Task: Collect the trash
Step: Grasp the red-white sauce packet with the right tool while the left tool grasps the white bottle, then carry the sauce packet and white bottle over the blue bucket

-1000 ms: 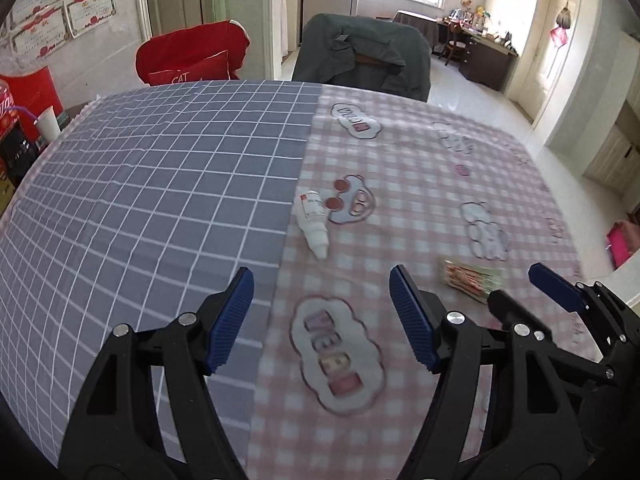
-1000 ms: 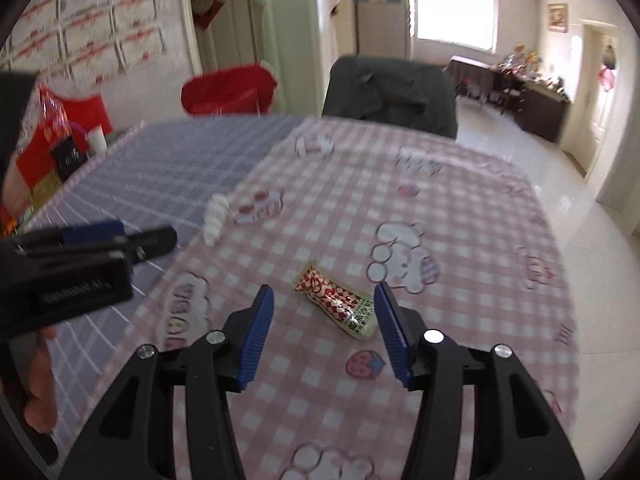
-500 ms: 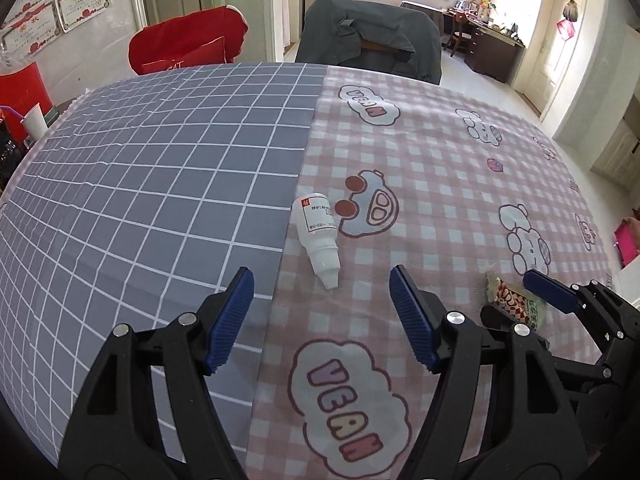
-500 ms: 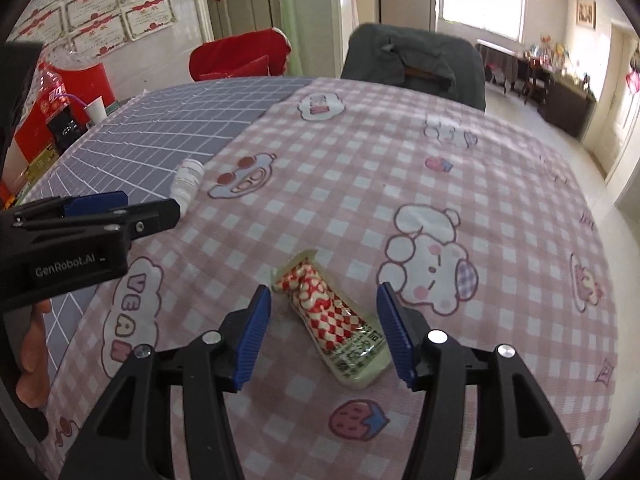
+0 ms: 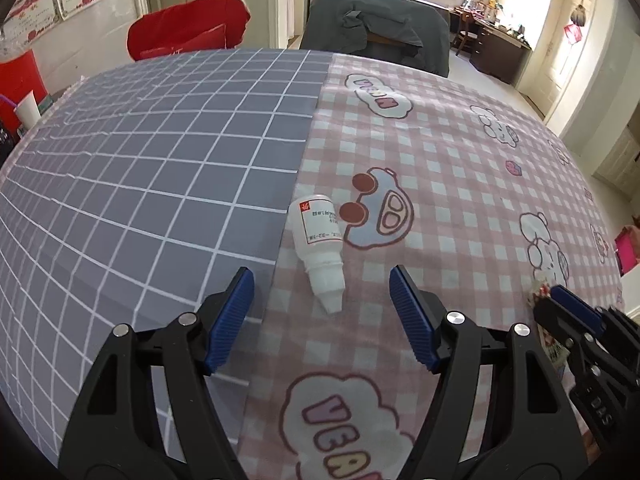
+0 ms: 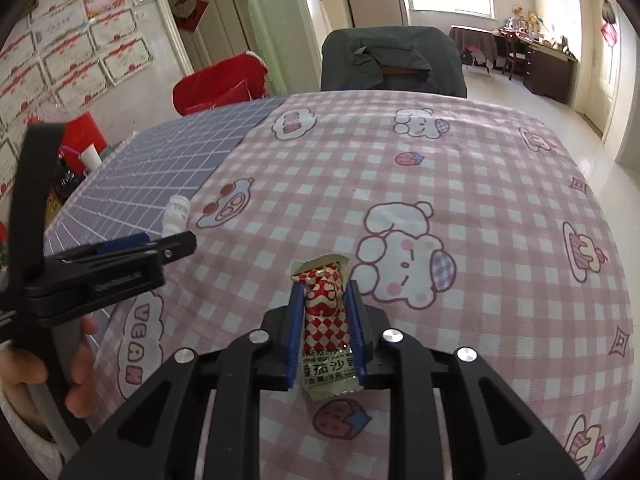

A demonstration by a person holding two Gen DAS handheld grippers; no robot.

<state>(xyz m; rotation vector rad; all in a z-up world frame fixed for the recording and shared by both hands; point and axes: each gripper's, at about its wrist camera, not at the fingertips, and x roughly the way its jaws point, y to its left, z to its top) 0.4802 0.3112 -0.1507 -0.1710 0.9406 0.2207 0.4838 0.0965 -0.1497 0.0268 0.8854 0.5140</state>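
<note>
Right tongs [image 6: 325,292]: blue pads on either side of a red-and-white ketchup sachet [image 6: 326,322], closing on it; both pads appear to touch its edges. Sachet lies flat on the pink checked tablecloth [image 6: 460,184], long axis running away from the camera, its clear printed end toward the camera, crimped end sticking out past the pad tips. A cartoon bear print sits just right of it.

Left tongs [image 5: 322,306]: released, pads wide apart, nothing gripped. Small white dropper bottle [image 5: 320,246] lies on its side ahead of the gap, nozzle pointing toward the camera, label up. Nozzle tip reaches about level with the pad tips; no contact visible. Bottle rests on the pink cloth just beside the seam with the grey grid cloth [image 5: 160,168].

From the right wrist view, the left tongs stand at the left edge, the person's hand [image 6: 76,376] wrapped on the handle, the bottle just beyond them. The two pieces of trash are well apart on the tabletop.

Behind the tabletop: a chair draped in dark grey fabric [image 6: 394,62], a red chair cover [image 5: 188,26].
</note>
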